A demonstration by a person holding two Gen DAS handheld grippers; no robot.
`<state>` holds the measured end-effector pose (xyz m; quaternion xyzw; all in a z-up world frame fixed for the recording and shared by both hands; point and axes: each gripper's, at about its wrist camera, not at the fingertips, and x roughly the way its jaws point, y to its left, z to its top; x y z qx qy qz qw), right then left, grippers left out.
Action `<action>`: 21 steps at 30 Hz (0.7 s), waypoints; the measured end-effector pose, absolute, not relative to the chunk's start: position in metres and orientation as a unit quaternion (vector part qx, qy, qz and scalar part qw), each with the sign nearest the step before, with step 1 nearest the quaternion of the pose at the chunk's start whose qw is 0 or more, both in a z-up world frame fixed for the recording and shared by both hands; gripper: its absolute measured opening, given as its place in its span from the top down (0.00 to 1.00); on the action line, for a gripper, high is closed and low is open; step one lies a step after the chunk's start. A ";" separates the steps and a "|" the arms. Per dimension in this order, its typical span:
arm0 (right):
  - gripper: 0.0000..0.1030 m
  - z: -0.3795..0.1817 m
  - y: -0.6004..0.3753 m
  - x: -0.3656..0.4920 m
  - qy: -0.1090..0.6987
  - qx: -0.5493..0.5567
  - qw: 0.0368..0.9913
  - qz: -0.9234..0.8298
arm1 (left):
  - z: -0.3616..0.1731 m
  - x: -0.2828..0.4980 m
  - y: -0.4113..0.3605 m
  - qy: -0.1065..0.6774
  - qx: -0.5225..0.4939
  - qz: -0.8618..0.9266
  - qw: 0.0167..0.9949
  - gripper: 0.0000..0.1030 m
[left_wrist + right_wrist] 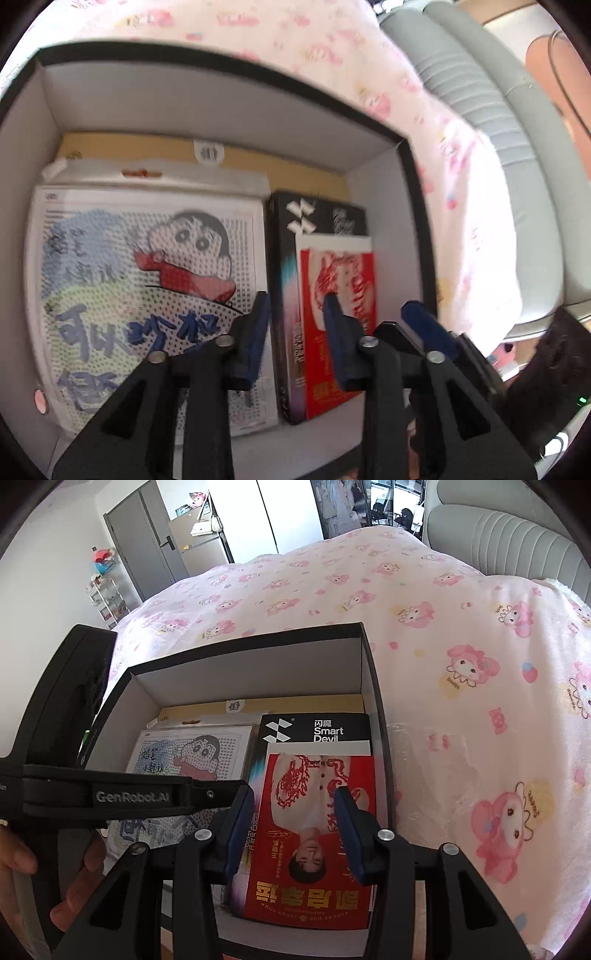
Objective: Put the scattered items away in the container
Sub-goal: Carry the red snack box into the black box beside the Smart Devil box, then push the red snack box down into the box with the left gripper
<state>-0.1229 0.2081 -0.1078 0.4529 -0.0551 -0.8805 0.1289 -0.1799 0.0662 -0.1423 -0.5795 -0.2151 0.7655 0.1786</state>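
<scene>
Box (pixel 373 686) rests on pink cartoon-print bedspread (pixel 461 635) near grey headboard (pixel 498 542).

**Box on the bed, items packed inside**

The box (pixel 373 686) sits on the bed (pixel 461 635). Inside, the cartoon board pack (pixel 147 295) lies on the left, and the Smart Devil package (pixel 314 727) lies just beside it on the right. The card (pixel 314 834) lies on top of that package. A flat envelope (pixel 258 162) lies beneath them, showing along the far wall.
</scene>
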 end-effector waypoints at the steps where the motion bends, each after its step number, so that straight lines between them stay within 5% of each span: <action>1: 0.59 -0.106 0.211 -0.122 -0.061 0.449 0.127 -0.883 | -0.136 -0.177 0.062 -0.209 -0.570 0.776 0.171 0.66; 21: 0.59 -0.096 0.266 -0.127 -0.160 0.424 0.071 -0.889 | -0.161 -0.182 0.105 -0.167 -0.620 0.740 0.202 0.74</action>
